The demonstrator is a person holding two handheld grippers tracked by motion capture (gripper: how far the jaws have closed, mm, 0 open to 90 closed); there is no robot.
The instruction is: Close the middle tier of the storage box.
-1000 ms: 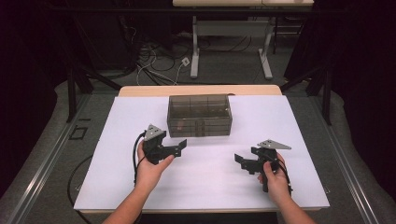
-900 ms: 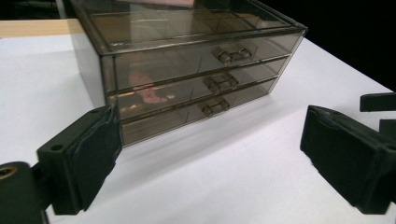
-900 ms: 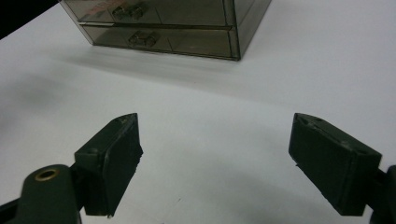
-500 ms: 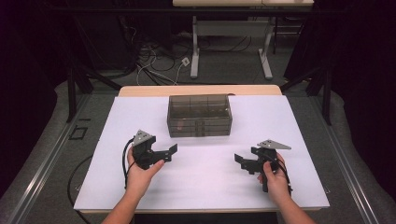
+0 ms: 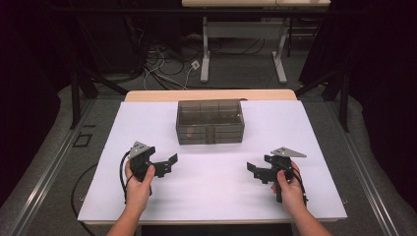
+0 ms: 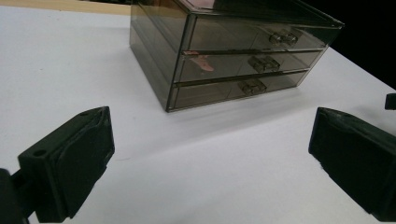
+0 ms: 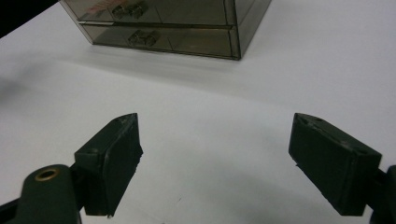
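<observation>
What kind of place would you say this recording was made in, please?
Probably a lab or workshop set up for recording demonstrations: a white-covered table holding one smoked-plastic drawer unit, loose cables on the carpeted floor, and a metal-legged desk behind, against dark surroundings.

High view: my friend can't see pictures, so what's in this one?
A person's two hands each hold a black gripper, the left gripper and the right gripper, both open and empty above a white table. Between and beyond them stands a small smoky see-through box with three drawers, all closed. Behind the table lie dark floor and cables.
</observation>
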